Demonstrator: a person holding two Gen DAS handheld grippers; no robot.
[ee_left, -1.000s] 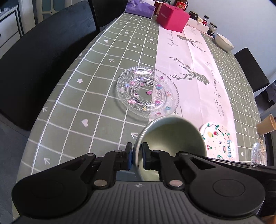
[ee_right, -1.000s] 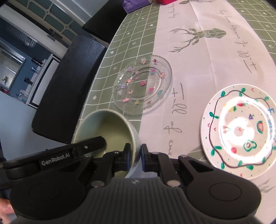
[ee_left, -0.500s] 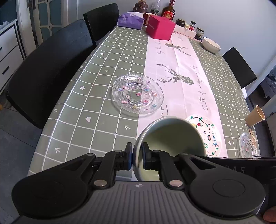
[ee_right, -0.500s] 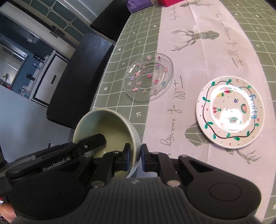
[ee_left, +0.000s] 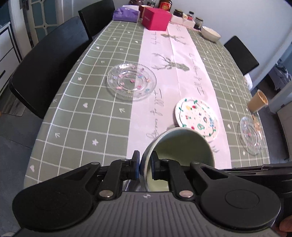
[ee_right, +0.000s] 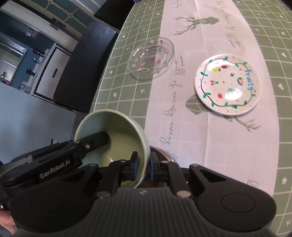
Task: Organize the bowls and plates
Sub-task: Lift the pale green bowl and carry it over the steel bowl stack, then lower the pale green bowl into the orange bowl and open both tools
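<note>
Left gripper (ee_left: 145, 165): its two fingers are clamping the near rim of the green bowl (ee_left: 180, 151), one pad outside the wall and one inside.
Right gripper (ee_right: 143, 165): its fingers are pinching the opposite side of the same bowl's rim, one pad inside and one outside.
Green bowl: it is hanging tilted between the two grippers, above the near end of the table (ee_left: 76, 113), its open side facing the cameras and touching nothing on the cloth.
Under the bowl: in the right wrist view a dark, shiny rounded shape (ee_right: 162, 155) is showing just behind the rim; the blur is too strong to say what it is.
Glass plate (ee_left: 131, 81): a clear plate with small coloured flowers is lying flat where the green checked cloth is meeting the white runner (ee_left: 164, 76), well apart from the bowl.
Painted plate (ee_right: 227, 84): a white plate with fruit drawings and the word "Fruity" is sitting flat on the runner, nearer the bowl than the glass plate is.
Second glass dish (ee_left: 252, 135): it is lying near the table's right edge, just beside a tipped paper cup (ee_left: 257, 103).
Far end: a pale bowl (ee_left: 210, 34) is standing by a red box (ee_left: 156, 18), a purple box (ee_left: 126, 13) and some jars.
Seats: black chairs (ee_left: 49, 62) are standing along the left side.
</note>
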